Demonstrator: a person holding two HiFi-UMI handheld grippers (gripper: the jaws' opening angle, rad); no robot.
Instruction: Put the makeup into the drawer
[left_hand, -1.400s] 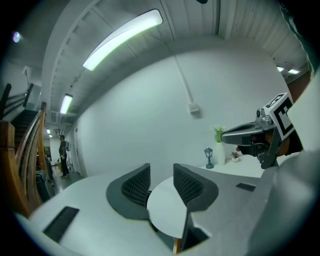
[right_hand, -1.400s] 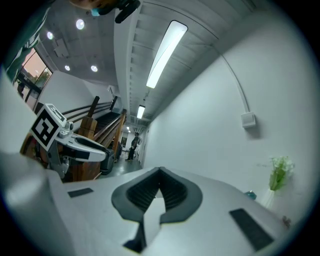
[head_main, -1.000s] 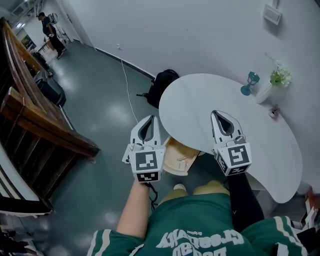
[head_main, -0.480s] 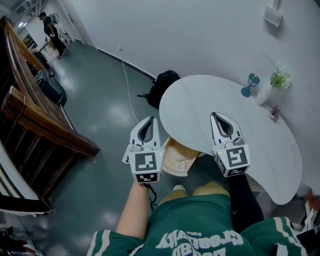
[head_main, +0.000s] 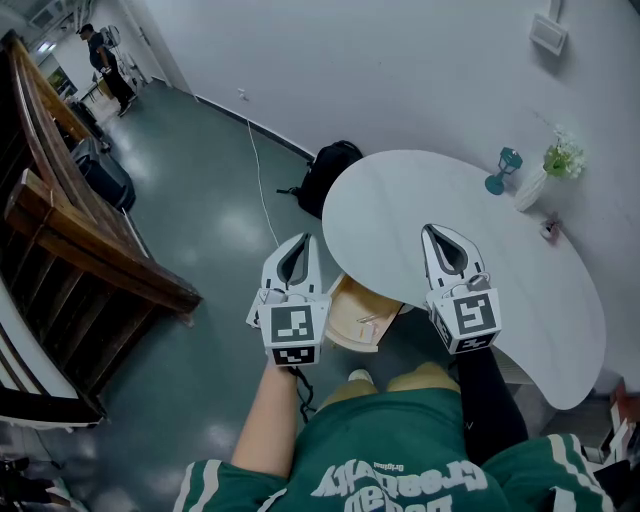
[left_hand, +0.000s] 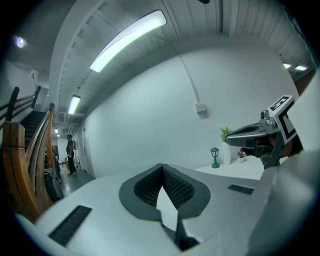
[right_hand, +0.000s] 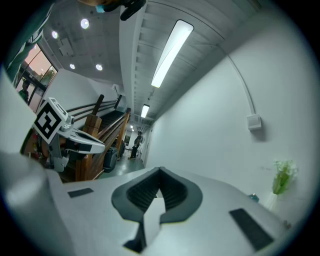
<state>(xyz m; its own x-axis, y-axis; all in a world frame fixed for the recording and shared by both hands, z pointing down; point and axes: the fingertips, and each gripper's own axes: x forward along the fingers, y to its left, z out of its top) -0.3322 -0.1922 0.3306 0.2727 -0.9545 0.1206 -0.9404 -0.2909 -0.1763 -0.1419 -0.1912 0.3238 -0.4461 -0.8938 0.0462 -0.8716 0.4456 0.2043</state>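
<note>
White wall and grey floor frame a rounded white worktop at the right of the head view. Under its near edge, at lower centre, a wooden drawer stands pulled open.

You cannot pick out the makeup for certain. A small pale object lies inside the drawer. A small pink object sits at the far right of the worktop by the wall, near a white vase and a teal ornament. Either could be the makeup, and both are too small to identify. If the one in the drawer is the makeup, it already lies where the task wants it. If the pink one is, it sits well apart from the drawer.

Expect a makeup piece to be light, hard-shelled and smooth. That would make it slippery between the pads, and a hard squeeze could crack it or pop it open. On that judgement, take it across its narrow body at mid-length with moderate pressure, not by a cap or lid.

Your left gripper hangs over the floor just left of the drawer. Your right gripper hangs over the near part of the worktop. Both gripper views show the jaws together, tip to tip, with nothing between them and touching nothing.
</note>
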